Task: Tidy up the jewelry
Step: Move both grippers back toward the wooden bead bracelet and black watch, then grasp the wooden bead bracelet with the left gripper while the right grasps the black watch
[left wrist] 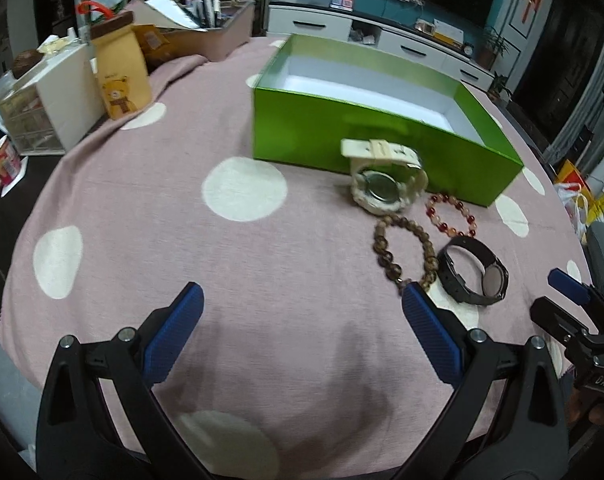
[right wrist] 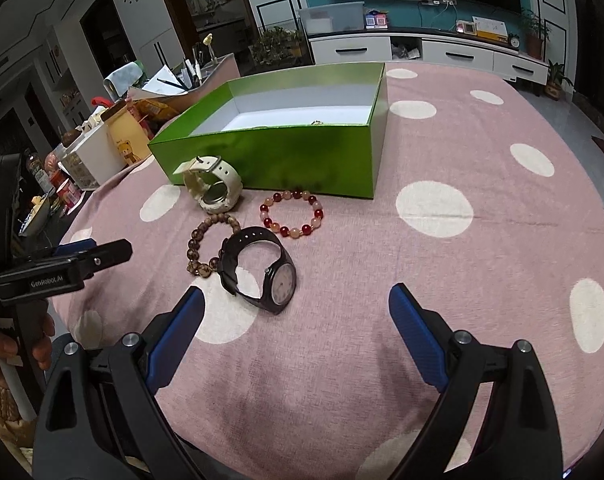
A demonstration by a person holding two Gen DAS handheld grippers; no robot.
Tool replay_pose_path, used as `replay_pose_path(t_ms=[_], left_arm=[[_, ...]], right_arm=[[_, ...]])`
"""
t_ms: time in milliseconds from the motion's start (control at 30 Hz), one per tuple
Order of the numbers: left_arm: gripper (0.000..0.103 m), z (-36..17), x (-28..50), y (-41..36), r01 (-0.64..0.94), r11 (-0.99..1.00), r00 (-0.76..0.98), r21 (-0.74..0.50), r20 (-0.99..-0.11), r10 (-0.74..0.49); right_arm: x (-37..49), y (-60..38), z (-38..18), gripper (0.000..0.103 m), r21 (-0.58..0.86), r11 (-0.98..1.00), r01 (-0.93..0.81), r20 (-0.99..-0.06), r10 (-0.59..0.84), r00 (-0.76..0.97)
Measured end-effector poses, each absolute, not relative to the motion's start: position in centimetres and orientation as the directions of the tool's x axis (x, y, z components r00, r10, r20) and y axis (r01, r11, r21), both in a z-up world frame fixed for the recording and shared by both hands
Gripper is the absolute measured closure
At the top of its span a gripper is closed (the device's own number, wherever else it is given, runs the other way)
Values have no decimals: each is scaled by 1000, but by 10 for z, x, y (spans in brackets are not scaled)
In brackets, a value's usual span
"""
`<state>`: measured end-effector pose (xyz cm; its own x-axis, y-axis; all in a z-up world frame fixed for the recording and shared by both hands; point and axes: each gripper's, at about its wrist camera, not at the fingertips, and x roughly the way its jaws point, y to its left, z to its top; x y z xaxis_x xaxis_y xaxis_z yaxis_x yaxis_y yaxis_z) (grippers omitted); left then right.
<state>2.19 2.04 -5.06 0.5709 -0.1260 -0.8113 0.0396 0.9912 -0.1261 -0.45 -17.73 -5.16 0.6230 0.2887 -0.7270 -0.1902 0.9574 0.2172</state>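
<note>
Both tools hang released and empty over the counter, jewelry waiting in front.

Left tool (left wrist: 302,300) and right tool (right wrist: 296,304) stand spread wide; nearest lies the black watch (right wrist: 262,270), touching the brown bead bracelet (right wrist: 206,248), then the red bead bracelet (right wrist: 292,214) and white watch (right wrist: 214,186) against the green box (right wrist: 270,160). Four pieces apparently remain outside; something small glints inside.

Glossy green cardboard box (right wrist: 270,160) ahead of the gripper, matt woven pink cloth (right wrist: 441,280) beneath, shiny glass beads (right wrist: 292,214), dull wooden beads (right wrist: 206,246), matt black plastic watch (right wrist: 258,268)
</note>
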Motion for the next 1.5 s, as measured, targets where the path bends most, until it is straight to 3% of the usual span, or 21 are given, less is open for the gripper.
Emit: replay_pose_path(t_ms=[200, 433, 567, 800, 933, 1000, 1067, 1167, 1500], left_arm=[[7, -56, 30, 1, 89, 990, 557, -109, -819, -140], [22, -61, 46, -18, 127, 988, 551, -90, -822, -146], [35, -66, 53, -27, 146, 986, 545, -77, -826, -145], [46, -72, 62, -38, 178, 982, 537, -57, -831, -146], [66, -77, 65, -43, 203, 978, 524, -53, -837, -155], [70, -77, 66, -45, 217, 975, 532, -42, -833, -154], [83, -77, 65, -46, 224, 974, 533, -44, -831, -160], [93, -78, 65, -46, 239, 970, 538, -45, -825, -171], [93, -63, 57, -43, 250, 966, 571, -67, -796, -202]], right_arm=[[1, -177, -58, 14, 219, 955, -198, -728, 295, 618], [13, -172, -66, 27, 232, 949, -212, -729, 314, 608], [18, -164, -72, 41, 221, 949, -225, -737, 314, 598], [23, -159, -81, 69, 195, 950, -244, -748, 305, 589], [23, -161, -81, 82, 167, 954, -249, -744, 288, 604], [23, -164, -80, 89, 158, 956, -246, -740, 279, 612], [24, -167, -80, 89, 157, 958, -240, -738, 275, 616], [24, -171, -79, 91, 157, 960, -233, -734, 271, 623], [19, -177, -67, 91, 149, 963, -223, -706, 262, 658]])
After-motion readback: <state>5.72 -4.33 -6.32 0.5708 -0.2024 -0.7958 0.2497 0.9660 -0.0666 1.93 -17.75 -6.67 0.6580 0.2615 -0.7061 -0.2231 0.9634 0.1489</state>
